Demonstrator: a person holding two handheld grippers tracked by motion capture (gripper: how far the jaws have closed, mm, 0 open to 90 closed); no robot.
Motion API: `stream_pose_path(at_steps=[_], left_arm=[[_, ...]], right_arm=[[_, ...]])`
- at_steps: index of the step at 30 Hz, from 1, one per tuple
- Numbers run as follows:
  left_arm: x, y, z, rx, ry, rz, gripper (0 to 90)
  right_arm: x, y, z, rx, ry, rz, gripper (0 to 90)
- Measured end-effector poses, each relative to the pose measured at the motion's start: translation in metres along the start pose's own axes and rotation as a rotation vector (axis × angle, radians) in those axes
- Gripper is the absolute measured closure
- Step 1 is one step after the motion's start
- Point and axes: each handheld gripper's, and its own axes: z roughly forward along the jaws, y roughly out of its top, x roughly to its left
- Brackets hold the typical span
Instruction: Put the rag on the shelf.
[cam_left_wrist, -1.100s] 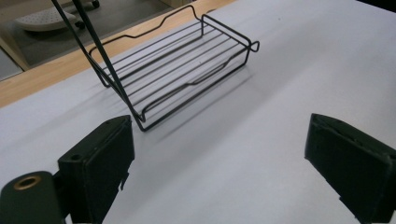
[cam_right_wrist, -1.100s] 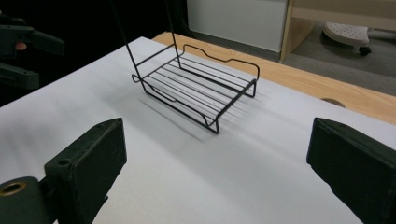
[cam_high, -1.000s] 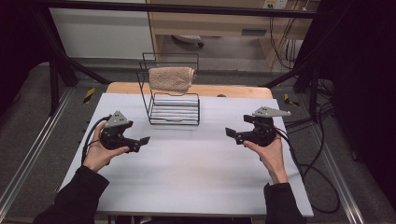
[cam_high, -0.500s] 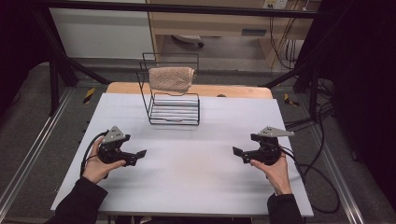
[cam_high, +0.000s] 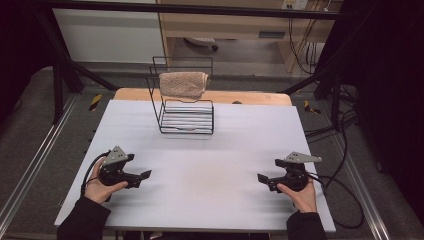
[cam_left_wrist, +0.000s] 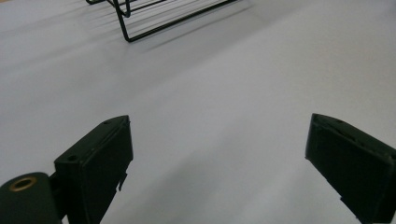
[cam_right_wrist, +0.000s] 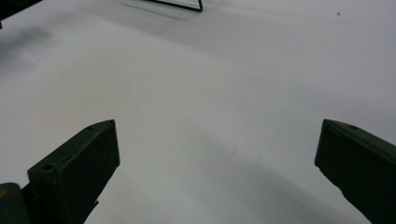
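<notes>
I hold my left gripper (cam_high: 145, 174) at lower left and right gripper (cam_high: 261, 177) at lower right, both jaws spread wide, below the black wire rack (cam_high: 186, 117) draped with a beige towel (cam_high: 183, 84).

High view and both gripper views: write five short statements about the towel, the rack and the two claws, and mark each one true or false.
1. The beige towel hangs over the top of the black wire rack. True.
2. The left claw is shut on the towel. False: it is open and empty, above the white table, far from the towel.
3. The right claw is open with nothing between its jaws. True.
4. The rack stands at the near edge of the table, between the two hands. False: it stands toward the far side.
5. Both claws point inward, toward each other. True.
</notes>
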Motion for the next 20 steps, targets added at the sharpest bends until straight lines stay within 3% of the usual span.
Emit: stream_pose_path(at_steps=[8,20], left_arm=[[0.002,-0.011,-0.002,0.018,0.006,-0.003,6.4],[0.003,-0.017,-0.002,0.031,0.005,0.002,5.1]], right_arm=[[-0.005,-0.017,-0.008,0.022,-0.002,0.001,0.6],[-0.004,-0.02,-0.008,0.033,0.015,-0.015,0.6]])
